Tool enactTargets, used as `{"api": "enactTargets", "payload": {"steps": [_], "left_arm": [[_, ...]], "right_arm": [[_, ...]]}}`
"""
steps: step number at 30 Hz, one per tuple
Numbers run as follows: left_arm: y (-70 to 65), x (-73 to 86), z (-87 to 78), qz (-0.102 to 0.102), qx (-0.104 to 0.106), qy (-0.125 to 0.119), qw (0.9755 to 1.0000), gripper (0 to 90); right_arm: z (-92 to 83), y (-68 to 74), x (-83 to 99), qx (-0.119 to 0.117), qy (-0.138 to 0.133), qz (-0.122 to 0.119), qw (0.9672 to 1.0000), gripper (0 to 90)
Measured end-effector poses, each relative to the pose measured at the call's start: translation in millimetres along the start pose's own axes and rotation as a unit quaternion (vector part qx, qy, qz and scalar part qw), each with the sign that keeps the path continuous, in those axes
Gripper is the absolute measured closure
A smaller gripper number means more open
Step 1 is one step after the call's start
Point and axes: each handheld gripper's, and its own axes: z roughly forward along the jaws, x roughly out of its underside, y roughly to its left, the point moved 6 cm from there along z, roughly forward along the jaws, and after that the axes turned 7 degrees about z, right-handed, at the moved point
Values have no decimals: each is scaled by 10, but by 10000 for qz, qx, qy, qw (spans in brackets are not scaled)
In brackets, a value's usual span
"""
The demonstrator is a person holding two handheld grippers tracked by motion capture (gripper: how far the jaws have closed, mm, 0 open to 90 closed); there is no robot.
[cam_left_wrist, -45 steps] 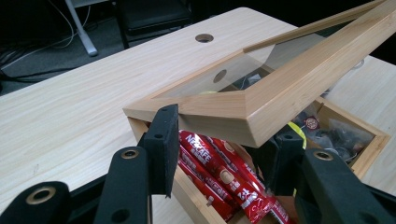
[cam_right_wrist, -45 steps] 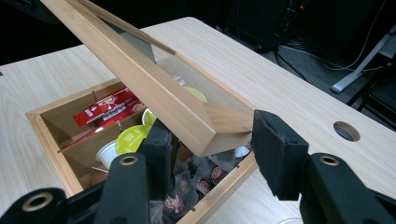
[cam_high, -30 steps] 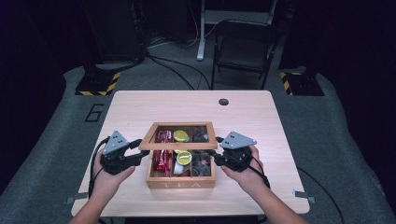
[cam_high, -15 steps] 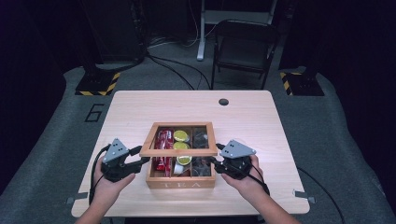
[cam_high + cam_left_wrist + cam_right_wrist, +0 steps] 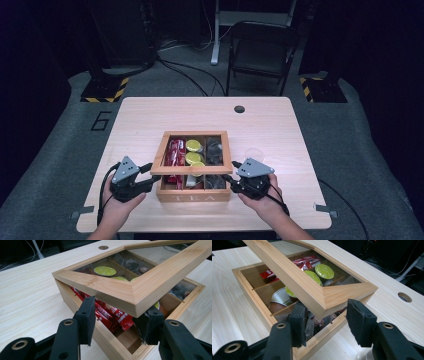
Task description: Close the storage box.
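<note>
Two grippers (image 5: 150,176) (image 5: 229,179), perhaps gripping lid (image 5: 192,152)

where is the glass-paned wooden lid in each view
High view: lid, centre, above the tea box.
Left gripper view: lid slants across the upper right.
Right gripper view: lid runs from top left to centre.
Shared landmark: the green capsules under the glass.
</note>
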Motion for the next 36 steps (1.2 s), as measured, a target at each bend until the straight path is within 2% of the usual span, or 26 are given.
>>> {"api": "enactTargets", "payload": {"steps": [9, 10, 20, 29, 33, 36], "left_arm": [[-31, 74, 23, -63, 75, 114, 9999, 529], [-41, 89, 26, -68, 117, 139, 9998, 529], [-73, 152, 48, 38, 111, 221, 9997, 528], [-114, 278, 88, -113, 148, 267, 9995, 523], [-121, 327, 98, -137, 193, 350, 9991, 518], [-123, 354, 100, -187, 214, 371, 9989, 512]], "right_arm": [[4, 11, 87, -117, 53, 44, 9999, 538], [2, 19, 108, -113, 104, 171, 9997, 541], [22, 35, 178, -184, 154, 144, 9996, 546], [61, 74, 293, -193, 241, 291, 9991, 544], [84, 78, 346, -222, 280, 224, 9991, 544], [95, 90, 376, -252, 326, 321, 9986, 543]]}}
